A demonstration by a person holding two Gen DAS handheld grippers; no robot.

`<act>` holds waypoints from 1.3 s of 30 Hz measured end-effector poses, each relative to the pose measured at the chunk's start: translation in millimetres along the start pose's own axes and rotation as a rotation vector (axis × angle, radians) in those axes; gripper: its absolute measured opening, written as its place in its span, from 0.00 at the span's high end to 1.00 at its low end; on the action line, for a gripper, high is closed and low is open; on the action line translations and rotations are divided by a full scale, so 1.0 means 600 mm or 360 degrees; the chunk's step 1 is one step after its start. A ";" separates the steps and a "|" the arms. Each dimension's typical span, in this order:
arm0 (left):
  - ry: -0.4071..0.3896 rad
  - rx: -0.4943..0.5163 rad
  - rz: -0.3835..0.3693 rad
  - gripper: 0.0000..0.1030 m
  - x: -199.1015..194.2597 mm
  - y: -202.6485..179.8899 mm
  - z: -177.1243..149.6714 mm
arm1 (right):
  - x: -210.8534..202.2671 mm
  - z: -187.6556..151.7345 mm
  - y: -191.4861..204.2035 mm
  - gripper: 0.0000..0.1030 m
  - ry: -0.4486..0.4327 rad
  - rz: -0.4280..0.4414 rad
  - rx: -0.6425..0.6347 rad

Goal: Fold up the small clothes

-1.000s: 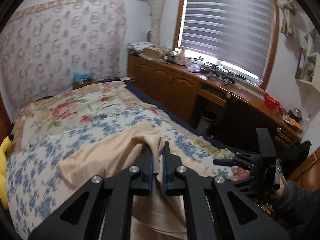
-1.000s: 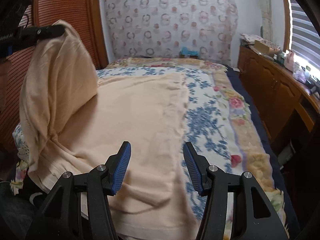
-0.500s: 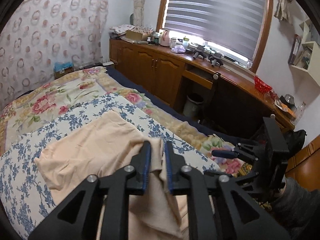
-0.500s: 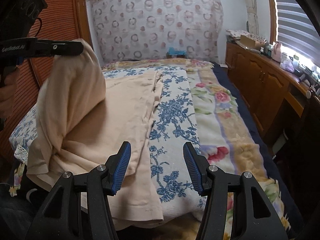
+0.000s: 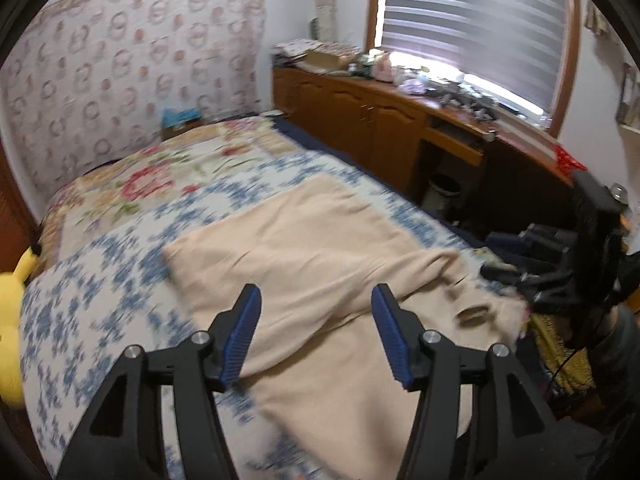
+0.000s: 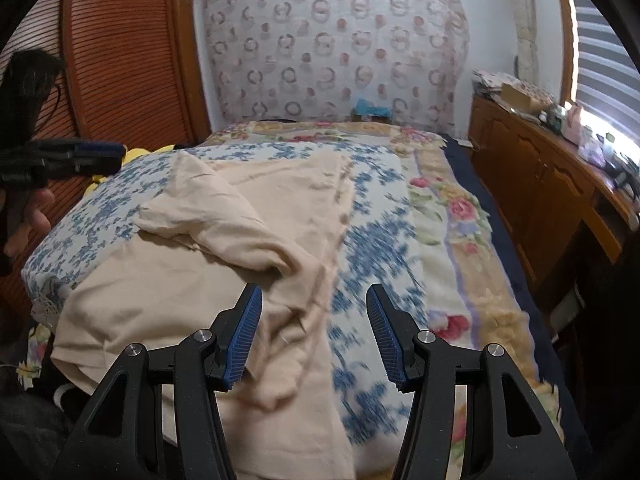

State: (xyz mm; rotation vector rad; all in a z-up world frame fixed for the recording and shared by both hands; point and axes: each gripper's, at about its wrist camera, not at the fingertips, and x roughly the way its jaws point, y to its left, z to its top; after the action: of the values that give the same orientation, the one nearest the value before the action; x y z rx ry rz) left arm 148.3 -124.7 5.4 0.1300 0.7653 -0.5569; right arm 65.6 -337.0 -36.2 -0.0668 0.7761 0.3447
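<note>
Left tongs (image 5: 316, 336), lower centre of the left wrist view: blue pads (image 5: 242, 336) spreading apart, nothing between them, cloth only beneath and beyond. Right tongs (image 6: 314, 334), lower centre of the right wrist view: spread, nothing pinched, hanging over the near edge of the cloth. The beige garment (image 5: 320, 248) lies on the bed, on the blue-flowered blanket (image 5: 100, 320), filling the middle of the left view; far part flat, near right part rumpled into a ridge running toward the right edge of the frame. In the right view the same garment (image 6: 192, 280) shows a loose flap lying over the body at centre left, creased and bunched at its lower end just ahead of the left pad. The other tongs show at the left edge of that view, with fingers (image 6: 28, 216) of a hand beneath, clear of the cloth. Yellow soft toy (image 5: 10, 312) at the left edge; wooden cabinets (image 5: 380, 120) under the window, upper right. Judgement: one fold-over is just laid down and let go; the fold is rough. Next move likely calls for flattening the bunched ridge, then taking a fresh pinch on an edge or corner for the following fold, both tongs closing on a single clean layer rather than the bunch.
</note>
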 end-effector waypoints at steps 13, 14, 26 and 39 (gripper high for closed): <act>0.0001 -0.0227 0.0179 0.45 -0.040 0.129 -0.103 | 0.102 0.098 0.130 0.46 0.0094 0.0269 -0.0308; 0.0002 -0.0249 0.0184 0.45 -0.043 0.138 -0.111 | 0.112 0.105 0.143 0.46 0.0112 0.0297 -0.0334; -0.0009 -0.0355 0.0220 0.45 -0.062 0.182 -0.152 | 0.235 0.139 0.265 0.46 0.0352 0.0513 -0.0528; -0.0002 -0.0362 0.0203 0.45 -0.054 0.185 -0.159 | 0.242 0.159 0.237 0.95 0.0317 0.0533 -0.0551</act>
State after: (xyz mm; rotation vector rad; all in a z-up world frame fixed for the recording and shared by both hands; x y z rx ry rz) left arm 128.3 12.8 -50.7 -0.0317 0.8080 -0.3459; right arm 179.3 -144.9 -59.6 -0.3022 0.9192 0.7986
